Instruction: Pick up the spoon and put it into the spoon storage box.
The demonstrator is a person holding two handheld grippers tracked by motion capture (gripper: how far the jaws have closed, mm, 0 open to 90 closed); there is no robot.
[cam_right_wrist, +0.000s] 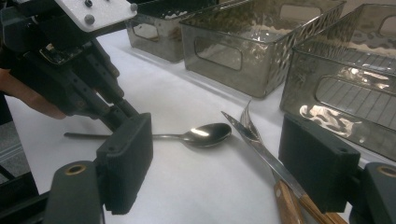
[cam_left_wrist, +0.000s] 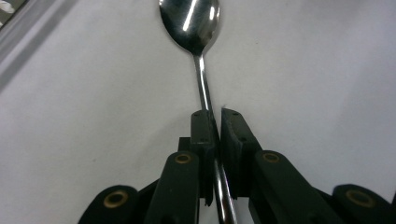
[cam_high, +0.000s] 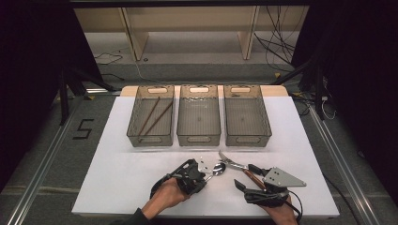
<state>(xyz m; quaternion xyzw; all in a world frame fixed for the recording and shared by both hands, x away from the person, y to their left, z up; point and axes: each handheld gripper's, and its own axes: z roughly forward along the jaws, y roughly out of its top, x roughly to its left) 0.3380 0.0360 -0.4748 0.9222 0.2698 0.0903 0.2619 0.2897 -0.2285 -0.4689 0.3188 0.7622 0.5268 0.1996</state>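
Note:
A steel spoon [cam_left_wrist: 190,23] lies on the white table cover, bowl pointing away from my left gripper [cam_left_wrist: 215,122], which is shut on its thin handle. From above, the left gripper [cam_high: 201,174] sits at the front centre with the spoon [cam_high: 218,169] sticking out to its right. My right gripper [cam_right_wrist: 222,163] stands open; a wooden-handled knife [cam_right_wrist: 261,151] and a second wooden-handled piece lie between its jaws, untouched by the pads. The spoon bowl [cam_right_wrist: 205,134] lies just beyond them. In the high view the right gripper [cam_high: 246,176] is at the front right, over the knife [cam_high: 234,165].
Three grey see-through bins stand in a row at the back of the cover: left [cam_high: 151,139], middle [cam_high: 199,139], right [cam_high: 248,139]. Two brown chopsticks [cam_high: 155,115] lie in the left bin. The cover's front edge runs just below both hands.

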